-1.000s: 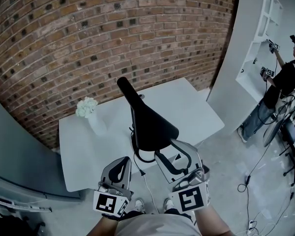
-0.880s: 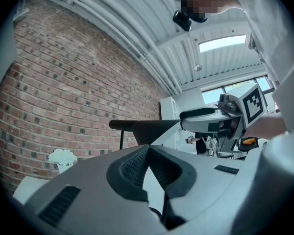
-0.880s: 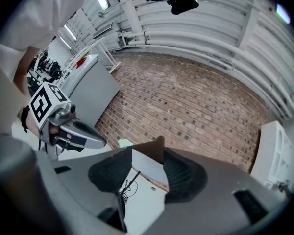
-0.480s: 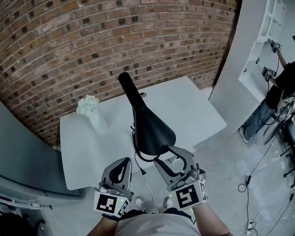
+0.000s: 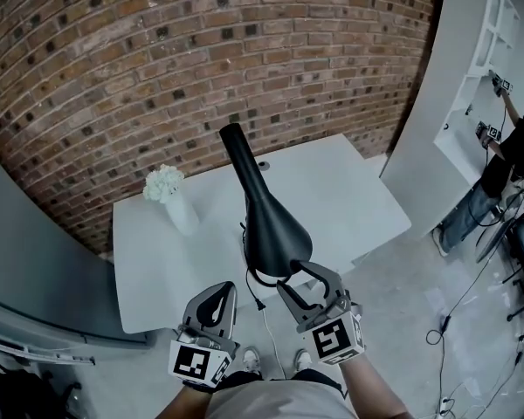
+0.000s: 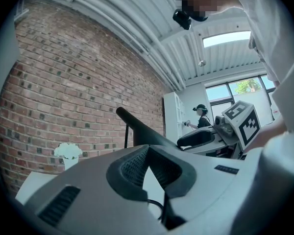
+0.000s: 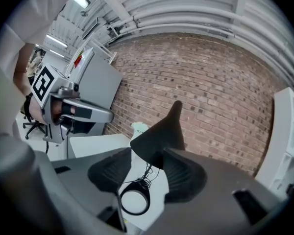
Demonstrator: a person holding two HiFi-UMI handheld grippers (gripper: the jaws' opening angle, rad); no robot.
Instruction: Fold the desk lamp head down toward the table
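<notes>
The right tongs [image 5: 304, 278] are hanging with their jaws spread apart, clamped on nothing, and the black lamp head [image 5: 275, 230] is sitting just ahead of their tips, its near rim reaching in between them. The left tongs [image 5: 222, 288] are waiting beside the right pair with their tips meeting and nothing between them. Beyond both pairs the lamp's arm [image 5: 238, 157] is rising up and away over the white surface [image 5: 358, 190], and a vase of white flowers [image 5: 168, 190] is standing well ahead and to the left of the left tongs.

Judging from this, the grasp is not yet made. To do it well, the right tongs should be closing across the rim of the shade rather than on its slick curved back, then pressing down in an arc about the joint, slowly, so the base is not tipping or sliding. The left tongs could be steadying the arm or base meanwhile.

Against the picture from a second ago, the right tongs are sitting closer in under the shade, while the left tongs are lying much as they were
</notes>
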